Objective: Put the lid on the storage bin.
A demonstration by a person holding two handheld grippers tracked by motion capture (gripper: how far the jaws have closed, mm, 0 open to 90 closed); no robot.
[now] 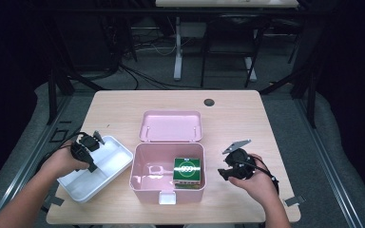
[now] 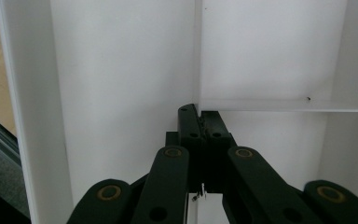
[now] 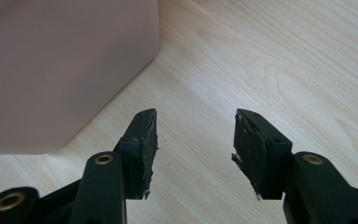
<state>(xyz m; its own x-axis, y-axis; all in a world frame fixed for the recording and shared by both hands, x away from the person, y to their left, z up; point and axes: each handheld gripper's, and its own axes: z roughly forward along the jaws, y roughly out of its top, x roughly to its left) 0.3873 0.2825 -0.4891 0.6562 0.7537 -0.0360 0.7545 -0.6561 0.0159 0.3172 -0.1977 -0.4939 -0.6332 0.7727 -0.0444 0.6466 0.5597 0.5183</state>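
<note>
White tray (image 1: 105, 167) is sitting on the desk's (image 1: 228, 114) left-front part, just beside the pink box (image 1: 167, 179), w/ its near corner hanging toward the desk edge. Left tongs (image 1: 91, 142) are gripping it: in the left gripper view the jaws are pressing together on the thin upright divider wall (image 2: 197, 56) where it's meeting a cross divider (image 2: 284, 105), so they're clamped narrow on the tray (image 2: 121, 70) itself. Person's left hand (image 1: 64, 164) is wrapping the tool over the tray's left side.

Pink box is standing open at desk center, lid (image 1: 171, 126) lying back behind it, a green-and-white carton (image 1: 189, 172) sitting inside toward the right wall, white latch (image 1: 167, 197) at front.

Right tongs (image 1: 222, 172) are hovering just right of the box, apart from it; in the right gripper view the jaws are spreading wide w/ nothing between them, bare desk (image 3: 261, 56) below, box wall (image 3: 65, 70) at upper left. Right hand (image 1: 256, 183) is holding that tool.
</note>
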